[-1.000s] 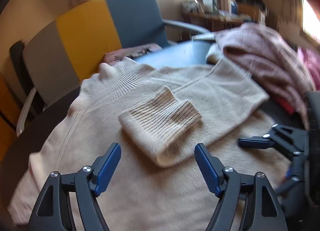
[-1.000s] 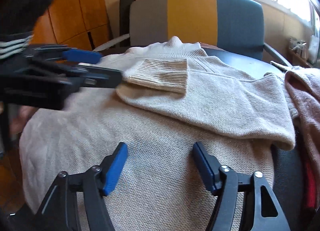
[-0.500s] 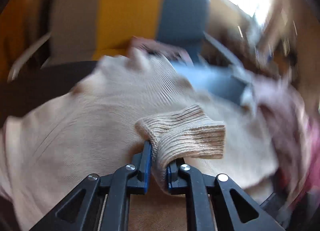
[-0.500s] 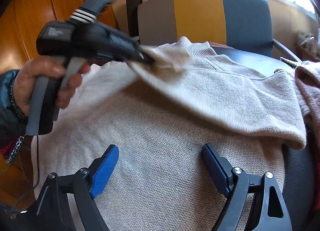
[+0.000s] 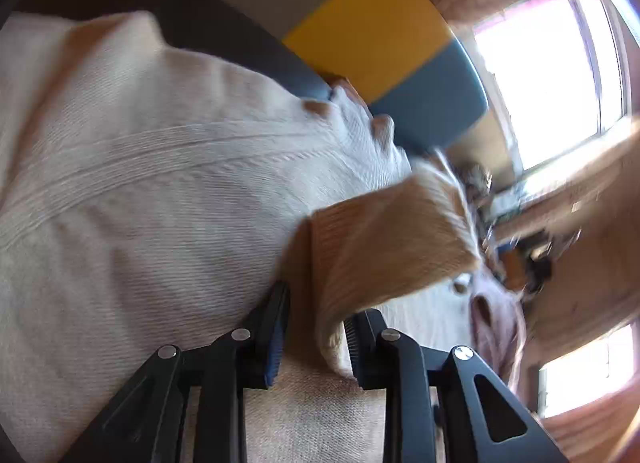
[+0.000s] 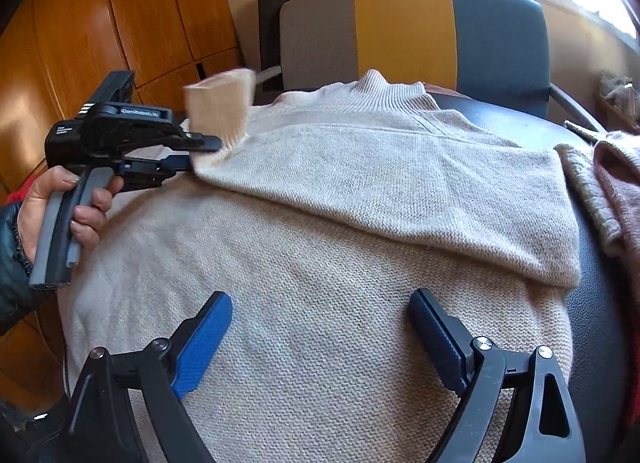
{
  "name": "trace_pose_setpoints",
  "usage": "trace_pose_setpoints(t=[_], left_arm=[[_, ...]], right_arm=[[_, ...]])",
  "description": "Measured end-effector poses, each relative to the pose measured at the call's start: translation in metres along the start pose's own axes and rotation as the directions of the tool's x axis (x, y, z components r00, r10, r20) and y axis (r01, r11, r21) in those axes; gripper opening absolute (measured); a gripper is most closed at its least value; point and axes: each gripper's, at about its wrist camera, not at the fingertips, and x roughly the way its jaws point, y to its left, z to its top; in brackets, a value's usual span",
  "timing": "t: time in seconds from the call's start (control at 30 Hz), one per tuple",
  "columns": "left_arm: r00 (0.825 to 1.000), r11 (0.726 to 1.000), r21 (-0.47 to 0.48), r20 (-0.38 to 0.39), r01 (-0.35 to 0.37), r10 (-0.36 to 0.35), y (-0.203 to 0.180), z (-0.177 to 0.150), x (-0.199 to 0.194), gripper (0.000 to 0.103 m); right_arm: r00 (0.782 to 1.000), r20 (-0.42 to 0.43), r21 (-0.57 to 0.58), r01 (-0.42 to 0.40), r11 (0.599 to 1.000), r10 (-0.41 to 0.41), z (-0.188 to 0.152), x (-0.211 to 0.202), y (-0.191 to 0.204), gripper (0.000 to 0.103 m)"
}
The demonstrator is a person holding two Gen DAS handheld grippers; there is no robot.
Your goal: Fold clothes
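Cream sweater [image 6: 328,255] spread over a dark rounded seat [image 6: 600,303], collar toward the striped chair back [image 6: 408,27], one sleeve already folded across the chest. Left gripper [image 6: 200,155] at the sweater's left shoulder, ribbed cuff [image 5: 384,247] of that sleeve between its pads and lifted clear of the body. Jaws narrow, just eased a little wider around the knit; motion blur in the left wrist view leaves it unclear whether the pads still press, though the cuff standing upright beyond the fingertips suggests a hold. Right gripper [image 6: 320,339] spread wide and empty, poised above the lower front panel, touching nothing so far as visible. A pinkish garment [image 6: 608,183] heaped just beside, at the right edge. Step in hand, by the look of it: laying the sleeve in place. Next likely needed: setting the cuff down flat, smoothing the sleeve, then taking the hem for the fold upward.
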Motion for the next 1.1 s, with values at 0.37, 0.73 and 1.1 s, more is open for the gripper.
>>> trace_pose_setpoints(t=[0.37, 0.73, 1.1], left_arm=[[0.995, 0.981, -0.163, 0.026, 0.104, -0.101, 0.033, 0.018, -0.009, 0.034], [0.991, 1.0, 0.029, 0.133, -0.006, 0.002, 0.012, 0.042, -0.031, 0.005], [0.992, 0.995, 0.019, 0.082, -0.099, 0.098, 0.038, 0.03, -0.018, 0.01]], right_arm=[[1.0, -0.013, -0.029, 0.024, 0.999, -0.024, -0.002, 0.0, 0.002, 0.094], [1.0, -0.022, -0.041, 0.021, 0.999, -0.022, -0.005, -0.001, 0.001, 0.098], [0.998, -0.059, 0.049, -0.016, 0.999, 0.019, 0.01, -0.005, -0.013, 0.099]])
